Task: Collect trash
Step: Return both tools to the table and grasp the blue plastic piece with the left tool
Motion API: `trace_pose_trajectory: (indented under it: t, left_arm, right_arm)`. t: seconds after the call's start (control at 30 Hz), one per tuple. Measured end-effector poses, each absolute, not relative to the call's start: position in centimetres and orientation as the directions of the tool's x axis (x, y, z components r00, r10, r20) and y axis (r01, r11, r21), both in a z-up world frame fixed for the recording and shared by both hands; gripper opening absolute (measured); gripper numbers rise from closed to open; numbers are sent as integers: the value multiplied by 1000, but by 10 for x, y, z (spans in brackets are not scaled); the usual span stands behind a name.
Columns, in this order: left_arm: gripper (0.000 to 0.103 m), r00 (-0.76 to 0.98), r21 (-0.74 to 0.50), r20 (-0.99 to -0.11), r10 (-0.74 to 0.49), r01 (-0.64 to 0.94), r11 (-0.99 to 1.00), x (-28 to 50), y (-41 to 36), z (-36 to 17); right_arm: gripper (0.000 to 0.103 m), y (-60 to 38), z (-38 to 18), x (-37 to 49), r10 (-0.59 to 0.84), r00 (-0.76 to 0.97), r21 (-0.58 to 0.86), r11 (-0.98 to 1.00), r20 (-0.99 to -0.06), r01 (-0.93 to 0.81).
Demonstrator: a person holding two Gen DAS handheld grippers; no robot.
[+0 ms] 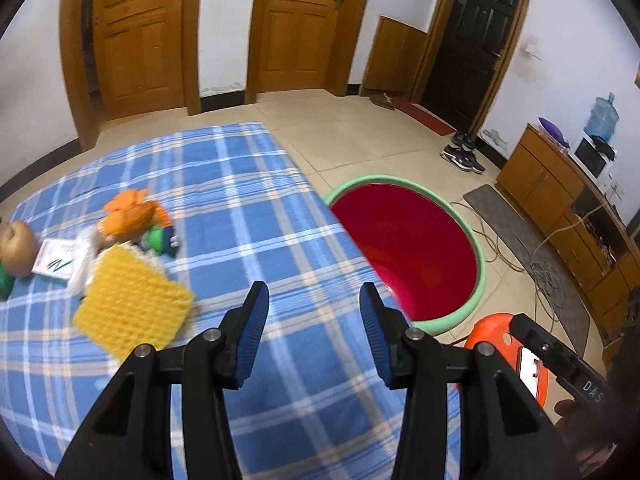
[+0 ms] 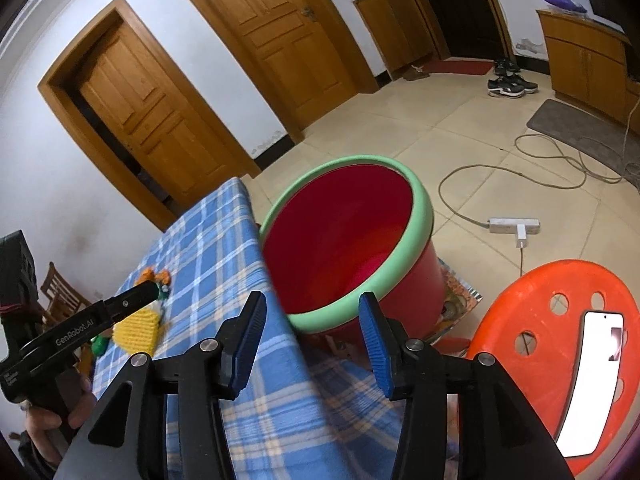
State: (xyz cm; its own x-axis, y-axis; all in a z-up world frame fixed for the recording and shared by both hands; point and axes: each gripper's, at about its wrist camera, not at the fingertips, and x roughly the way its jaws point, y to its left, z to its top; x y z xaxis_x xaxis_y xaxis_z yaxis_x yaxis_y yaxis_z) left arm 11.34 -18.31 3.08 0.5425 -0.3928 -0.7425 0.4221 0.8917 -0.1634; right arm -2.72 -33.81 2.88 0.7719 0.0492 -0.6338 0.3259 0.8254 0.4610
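Observation:
A pile of trash lies on the blue plaid table [image 1: 248,208] at the left: a yellow waffle-textured sponge [image 1: 134,304], an orange wrapper [image 1: 130,216], a white packet [image 1: 60,262], a green toy [image 1: 160,240] and a brown round fruit [image 1: 18,248]. A red bin with a green rim [image 1: 408,248] stands on the floor beside the table's right edge; it also shows in the right wrist view [image 2: 340,240]. My left gripper [image 1: 314,308] is open and empty above the table, right of the pile. My right gripper [image 2: 312,316] is open and empty over the table edge near the bin.
An orange plastic stool [image 2: 552,344] with a phone [image 2: 592,380] on it stands right of the bin. Cables and a power strip [image 2: 514,226] lie on the tiled floor. Wooden cabinets [image 1: 560,196], shoes [image 1: 462,154] and doors line the walls.

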Motion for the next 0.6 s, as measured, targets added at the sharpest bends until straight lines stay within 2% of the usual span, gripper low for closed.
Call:
trace_pose_trajectory:
  t: [0.27, 0.37, 0.6]
  left_arm:
    - [47, 593, -147, -736, -326, 330, 932, 97, -136, 37]
    - [48, 603, -145, -741, -296, 286, 947, 95, -115, 37]
    - [51, 604, -132, -764, -227, 198, 971, 93, -77, 28]
  right_arm:
    - [52, -318, 37, -33, 73, 784, 469, 834, -616, 291]
    - [58, -310, 40, -35, 78, 791, 468, 840, -607, 276]
    - [58, -291, 43, -34, 102, 790, 459, 855, -605, 241]
